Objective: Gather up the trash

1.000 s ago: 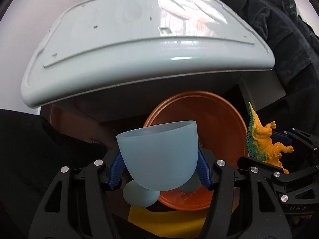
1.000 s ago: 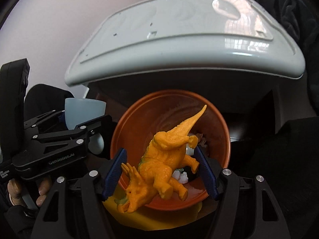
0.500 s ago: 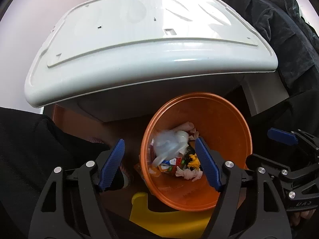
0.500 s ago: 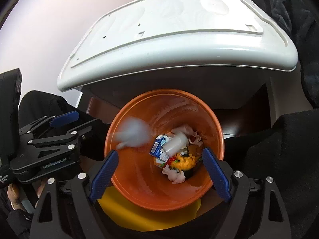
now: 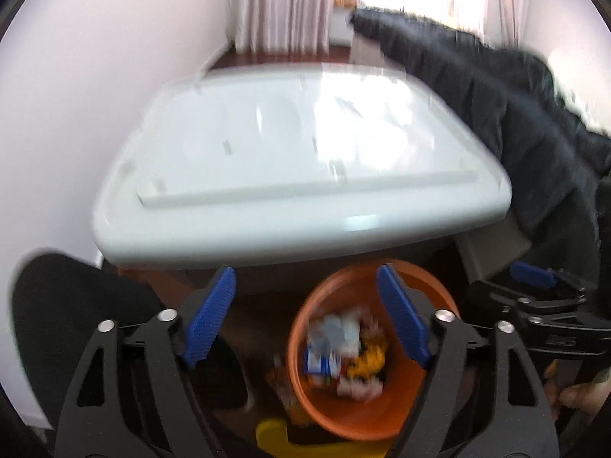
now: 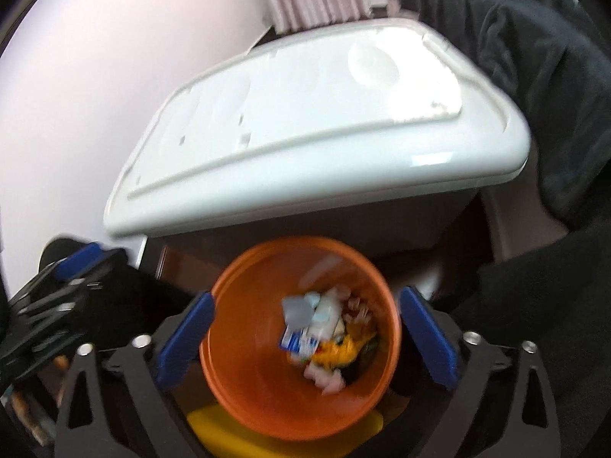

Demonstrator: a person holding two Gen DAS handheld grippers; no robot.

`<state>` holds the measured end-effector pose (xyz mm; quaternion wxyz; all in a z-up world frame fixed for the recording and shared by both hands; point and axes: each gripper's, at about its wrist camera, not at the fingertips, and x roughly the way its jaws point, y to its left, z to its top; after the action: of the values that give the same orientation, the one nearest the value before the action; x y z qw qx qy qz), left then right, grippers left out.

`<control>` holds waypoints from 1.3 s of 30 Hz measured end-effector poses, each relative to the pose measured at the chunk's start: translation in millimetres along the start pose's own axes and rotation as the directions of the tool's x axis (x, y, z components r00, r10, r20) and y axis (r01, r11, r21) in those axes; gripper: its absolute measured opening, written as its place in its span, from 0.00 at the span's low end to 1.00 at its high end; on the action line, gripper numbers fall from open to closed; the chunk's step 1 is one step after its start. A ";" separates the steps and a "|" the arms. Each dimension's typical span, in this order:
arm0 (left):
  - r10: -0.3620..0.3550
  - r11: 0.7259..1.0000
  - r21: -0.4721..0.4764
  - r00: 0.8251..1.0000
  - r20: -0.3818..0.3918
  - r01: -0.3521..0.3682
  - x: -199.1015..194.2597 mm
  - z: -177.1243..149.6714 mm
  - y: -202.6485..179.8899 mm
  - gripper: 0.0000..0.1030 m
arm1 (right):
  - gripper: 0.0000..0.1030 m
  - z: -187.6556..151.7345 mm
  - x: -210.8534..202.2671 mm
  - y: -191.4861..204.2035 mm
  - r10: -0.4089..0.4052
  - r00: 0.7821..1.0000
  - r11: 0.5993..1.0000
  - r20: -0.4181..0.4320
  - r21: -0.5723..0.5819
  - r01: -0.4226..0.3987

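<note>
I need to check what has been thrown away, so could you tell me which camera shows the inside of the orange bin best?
The right wrist view: the orange bin sits whole between the empty, opening right gripper, its trash visible though blurred. The left wrist view shows it off-centre, partly behind a finger.

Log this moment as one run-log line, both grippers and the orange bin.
left gripper: opening, empty | right gripper: opening, empty | orange bin: holds mixed trash | phase: post-drop
</note>
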<state>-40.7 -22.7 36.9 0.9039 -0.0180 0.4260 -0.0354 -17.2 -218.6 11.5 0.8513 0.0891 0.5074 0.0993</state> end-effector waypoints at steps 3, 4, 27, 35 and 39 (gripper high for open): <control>0.027 0.999 -0.025 0.992 0.119 -0.024 -23.9 16.2 8.6 0.87 | 0.95 15.9 -3.3 11.3 -0.016 0.998 1.000 0.053 -0.015 0.017; 0.025 0.999 -0.036 0.989 0.145 -0.020 -28.8 21.2 11.7 0.87 | 0.95 22.3 -4.1 16.2 -0.029 0.996 0.999 0.081 -0.026 0.031; 0.074 0.996 -0.063 0.987 0.145 -0.065 1.2 47.5 28.5 0.89 | 0.95 57.3 1.6 42.7 -0.084 0.980 0.993 0.182 -0.072 0.098; 0.077 0.996 -0.059 0.988 0.136 -0.069 4.8 45.4 27.0 0.89 | 0.95 57.4 -0.2 41.8 -0.101 0.976 0.991 0.193 -0.066 0.116; 0.084 0.995 -0.067 0.989 0.125 -0.077 6.0 43.9 28.5 0.89 | 0.95 57.4 -0.7 41.3 -0.103 0.976 0.991 0.191 -0.062 0.116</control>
<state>-1.6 5.3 58.4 0.9289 -0.0311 0.3687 0.0156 29.8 -181.9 49.4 0.9021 0.0390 0.4254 0.0617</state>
